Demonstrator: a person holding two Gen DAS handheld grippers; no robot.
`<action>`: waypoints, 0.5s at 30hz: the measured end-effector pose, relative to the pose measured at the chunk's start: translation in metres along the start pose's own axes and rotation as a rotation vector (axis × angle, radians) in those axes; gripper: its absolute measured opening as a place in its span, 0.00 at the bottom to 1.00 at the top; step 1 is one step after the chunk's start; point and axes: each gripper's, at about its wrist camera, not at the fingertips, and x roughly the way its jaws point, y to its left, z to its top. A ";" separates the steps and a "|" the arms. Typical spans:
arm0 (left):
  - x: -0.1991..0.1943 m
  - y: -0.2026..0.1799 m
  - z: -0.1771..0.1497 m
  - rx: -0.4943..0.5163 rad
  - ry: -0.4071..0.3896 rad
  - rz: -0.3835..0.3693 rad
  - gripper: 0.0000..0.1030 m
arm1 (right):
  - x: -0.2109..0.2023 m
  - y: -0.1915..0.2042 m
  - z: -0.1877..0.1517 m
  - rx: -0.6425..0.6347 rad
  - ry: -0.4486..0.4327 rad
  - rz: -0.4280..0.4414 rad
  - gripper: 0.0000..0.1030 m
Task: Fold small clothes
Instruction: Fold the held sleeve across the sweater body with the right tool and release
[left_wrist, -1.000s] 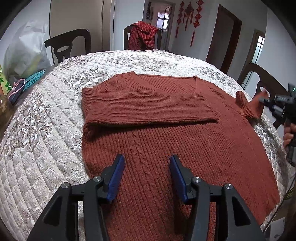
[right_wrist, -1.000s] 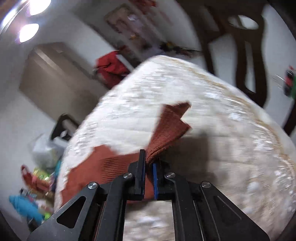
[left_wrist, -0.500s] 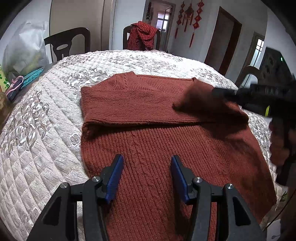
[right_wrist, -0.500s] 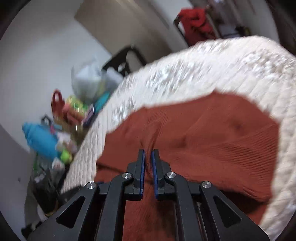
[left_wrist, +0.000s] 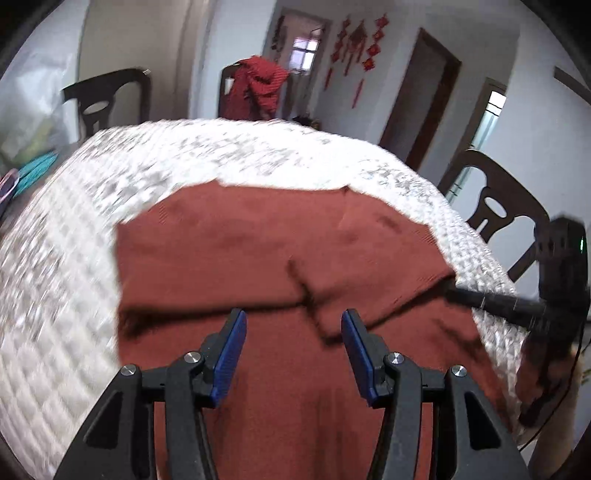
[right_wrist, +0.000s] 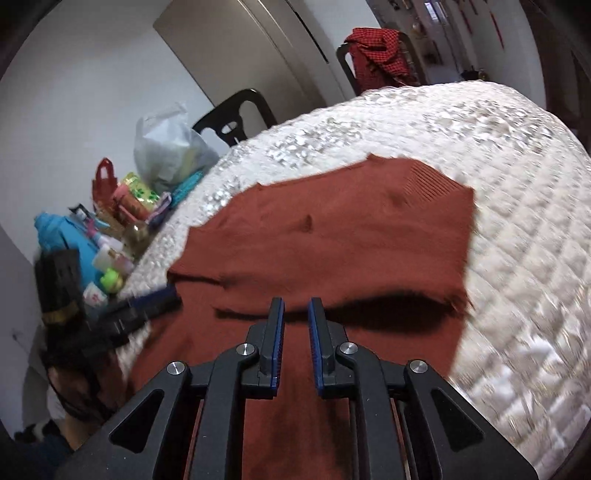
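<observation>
Fingers of the right gripper (right_wrist: 296, 325) are opening, empty; both sleeves now lie folded across the rust-red knit sweater (right_wrist: 332, 236); left gripper (left_wrist: 291, 347) spread, idle.

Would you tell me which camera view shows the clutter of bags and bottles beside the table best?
The right wrist view: the clutter sits in plain sight there, left of the sweater. The left wrist view catches only a blurred sliver at its left edge.
</observation>
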 end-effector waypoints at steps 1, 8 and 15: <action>0.006 -0.003 0.006 0.012 0.003 -0.008 0.54 | -0.001 -0.002 -0.003 -0.005 0.004 -0.016 0.13; 0.055 -0.004 0.021 -0.019 0.112 -0.022 0.35 | -0.006 -0.021 -0.012 0.020 -0.013 -0.073 0.13; 0.052 -0.017 0.024 0.050 0.117 -0.028 0.06 | 0.000 -0.034 -0.015 0.064 0.003 -0.080 0.13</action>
